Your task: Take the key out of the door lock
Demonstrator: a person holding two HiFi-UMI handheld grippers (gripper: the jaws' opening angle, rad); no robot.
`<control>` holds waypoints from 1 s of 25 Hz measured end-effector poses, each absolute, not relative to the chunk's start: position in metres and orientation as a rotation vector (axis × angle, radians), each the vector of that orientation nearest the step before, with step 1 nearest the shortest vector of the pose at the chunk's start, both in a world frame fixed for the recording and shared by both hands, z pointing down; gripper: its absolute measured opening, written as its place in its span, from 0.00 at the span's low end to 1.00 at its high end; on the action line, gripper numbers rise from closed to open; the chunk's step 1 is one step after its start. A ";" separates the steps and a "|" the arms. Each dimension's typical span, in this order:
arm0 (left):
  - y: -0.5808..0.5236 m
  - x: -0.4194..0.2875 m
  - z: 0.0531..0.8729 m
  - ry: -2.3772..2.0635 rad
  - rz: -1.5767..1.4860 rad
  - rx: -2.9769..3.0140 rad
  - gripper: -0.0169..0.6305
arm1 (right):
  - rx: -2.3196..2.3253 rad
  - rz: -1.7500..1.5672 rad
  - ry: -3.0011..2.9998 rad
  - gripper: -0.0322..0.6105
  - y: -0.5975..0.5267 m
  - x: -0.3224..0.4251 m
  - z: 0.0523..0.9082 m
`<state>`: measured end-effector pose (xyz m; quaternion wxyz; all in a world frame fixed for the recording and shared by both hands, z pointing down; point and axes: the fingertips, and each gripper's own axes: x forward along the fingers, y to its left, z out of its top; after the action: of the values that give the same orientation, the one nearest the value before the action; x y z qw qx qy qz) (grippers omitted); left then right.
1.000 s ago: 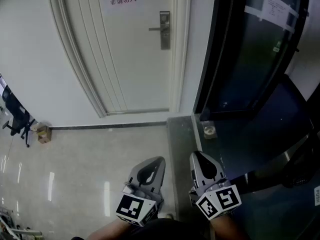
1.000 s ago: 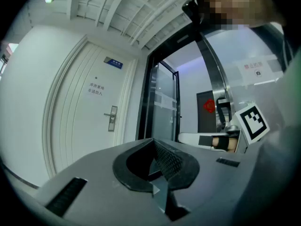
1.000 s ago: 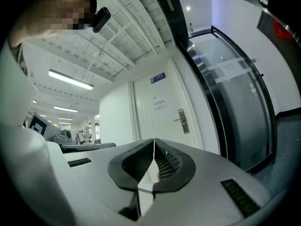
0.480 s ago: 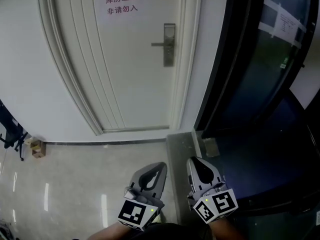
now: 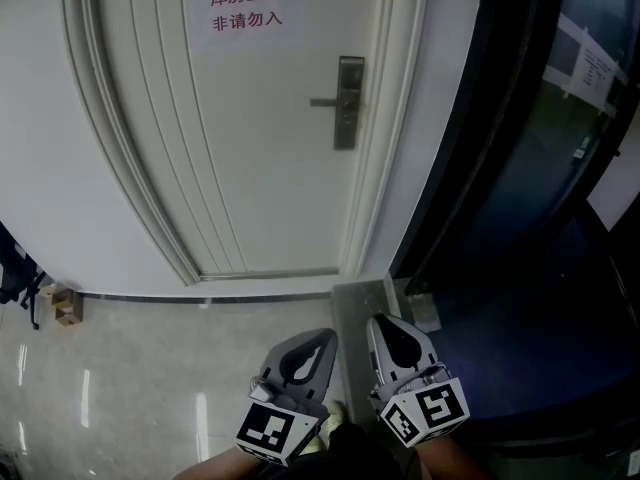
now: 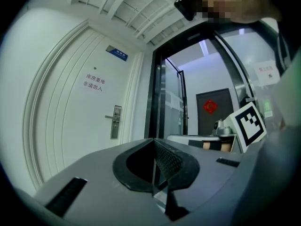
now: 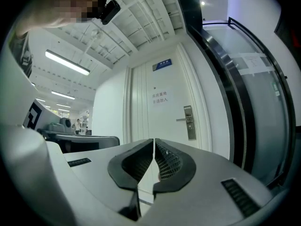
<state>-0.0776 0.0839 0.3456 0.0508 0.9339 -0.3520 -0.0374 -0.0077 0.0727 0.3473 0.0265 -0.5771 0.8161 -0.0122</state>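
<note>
The left gripper (image 5: 318, 340) and right gripper (image 5: 383, 325) hang low, jaws pressed together on nothing, well apart from the door (image 5: 260, 148). Its lock plate (image 5: 349, 103) sits by the lever handle (image 5: 325, 101), but the key is too small to make out. Best to raise one gripper level with that plate, part its jaws only once close, then draw the key straight out.

White door, red lettering, dark glass alongside.
The door (image 5: 250, 148) is white with ribbed panel lines. Its notice (image 5: 246, 8) carries red characters, and the lock plate (image 5: 347, 101) is dull silver. The glass partition (image 5: 520, 168) is black-framed and deep blue. The floor (image 5: 150, 368) is glossy pale beige. The left gripper (image 5: 318, 340) and right gripper (image 5: 385, 326) are grey, with black-and-white square markers on their cubes.
</note>
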 end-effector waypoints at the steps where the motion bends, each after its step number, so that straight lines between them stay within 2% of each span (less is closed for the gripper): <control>1: 0.076 -0.076 0.347 -1.076 -0.113 2.838 0.04 | -1.777 -0.039 2.528 0.08 0.064 -0.007 0.349; 25: -0.165 0.021 0.336 -1.252 -0.138 2.771 0.04 | -1.689 0.232 2.684 0.08 -0.207 0.085 0.338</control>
<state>0.0214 -0.1650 0.3358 0.0490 0.9093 -0.4107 -0.0452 0.0847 -0.2073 0.3379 -0.0191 -0.5310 0.8440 0.0730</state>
